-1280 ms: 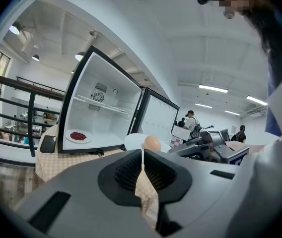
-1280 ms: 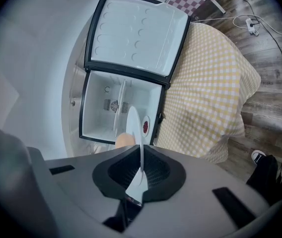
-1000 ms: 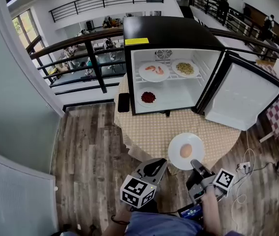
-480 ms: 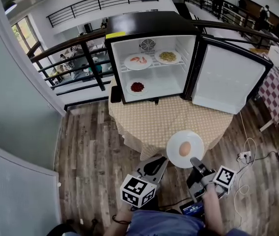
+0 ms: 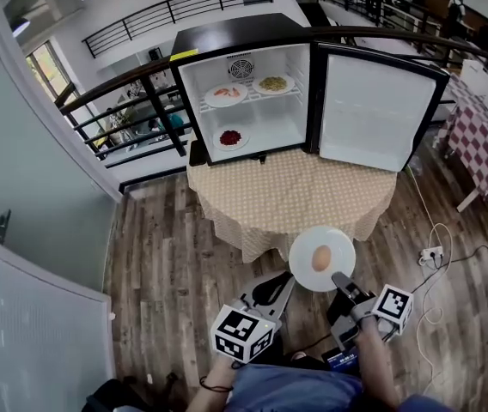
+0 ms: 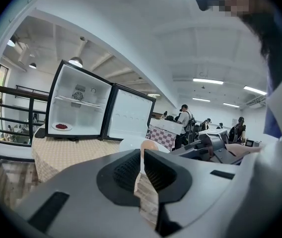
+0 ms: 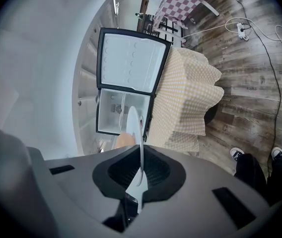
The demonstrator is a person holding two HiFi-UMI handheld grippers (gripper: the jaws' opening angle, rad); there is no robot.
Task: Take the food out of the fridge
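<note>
My right gripper (image 5: pixel 340 280) is shut on the near rim of a white plate (image 5: pixel 306 247) that carries a pale round bun (image 5: pixel 320 258). The plate hangs over the wooden floor, just off the table's near edge. In the right gripper view the plate (image 7: pixel 135 133) stands edge-on between the jaws of the right gripper (image 7: pixel 140 177). My left gripper (image 5: pixel 278 286) is beside it, shut and empty; the left gripper (image 6: pixel 142 170) shows nothing between its pads. In the open fridge (image 5: pixel 194 84), the shelf holds a shrimp plate (image 5: pixel 226 94) and a noodle plate (image 5: pixel 273 84), and a plate of red food (image 5: pixel 230 137) sits below.
The fridge stands on a round table (image 5: pixel 291 196) with a checked cloth; its door (image 5: pixel 364 110) swings open to the right. A black railing (image 5: pixel 141 101) runs behind. A power strip and cable (image 5: pixel 433 252) lie on the floor at right. People stand far back.
Both grippers and the plate have drawn back from the table, and the plate has gone from over the tabletop to over the floor. The fridge and table look farther away.
</note>
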